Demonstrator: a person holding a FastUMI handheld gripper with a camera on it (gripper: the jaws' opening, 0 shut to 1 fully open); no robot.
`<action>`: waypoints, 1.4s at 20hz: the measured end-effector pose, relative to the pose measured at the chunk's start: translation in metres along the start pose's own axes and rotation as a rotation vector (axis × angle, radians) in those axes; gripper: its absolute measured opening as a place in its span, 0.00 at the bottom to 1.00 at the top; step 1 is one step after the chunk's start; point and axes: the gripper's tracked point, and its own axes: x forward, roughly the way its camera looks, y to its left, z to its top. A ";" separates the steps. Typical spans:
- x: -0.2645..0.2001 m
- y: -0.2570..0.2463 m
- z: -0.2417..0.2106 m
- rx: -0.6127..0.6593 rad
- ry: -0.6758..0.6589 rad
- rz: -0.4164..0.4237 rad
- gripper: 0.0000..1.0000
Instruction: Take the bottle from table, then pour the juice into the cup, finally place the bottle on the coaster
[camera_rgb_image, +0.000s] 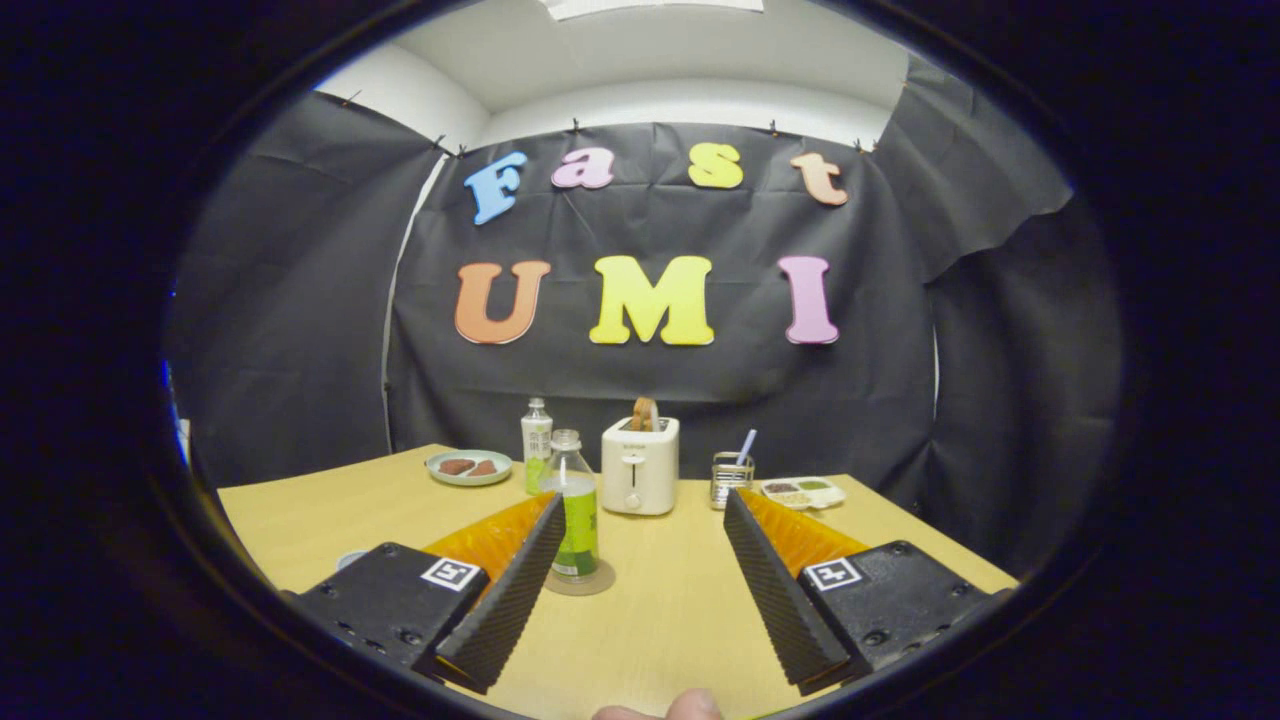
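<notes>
Already the bottle (575, 515) with the green label stands upright on the round coaster (582, 582), just ahead of the left finger and partly hidden behind its tip. The tongs (640, 515) are spread wide with nothing between them, both fingers apart from the bottle; only bare worktop (660, 610) lies in the gap. Judging from that, the placing step looks done and the wide spread suits a release with room to draw back without knocking the bottle over. The coaster sits under the bottle's base, presumably to keep the wood dry. A rounded pale rim (350, 558) peeks out beside the left finger's housing; it may be the cup, but too little shows to say. Further back, well apart from the tongs, stand a second bottle (537, 443), a plate (469, 467) of food, a toaster (640, 465) with bread in its slot, a small holder (731, 478) with a straw-like stick, and a divided tray (802, 492). A fingertip (695, 705) shows below the fingers
</notes>
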 end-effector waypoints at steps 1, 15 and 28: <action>-0.012 -0.008 0.002 0.000 0.000 -0.011 1.00; -0.131 -0.083 -0.016 0.117 -0.079 -0.105 1.00; -0.171 -0.071 -0.028 0.025 -0.084 -0.058 1.00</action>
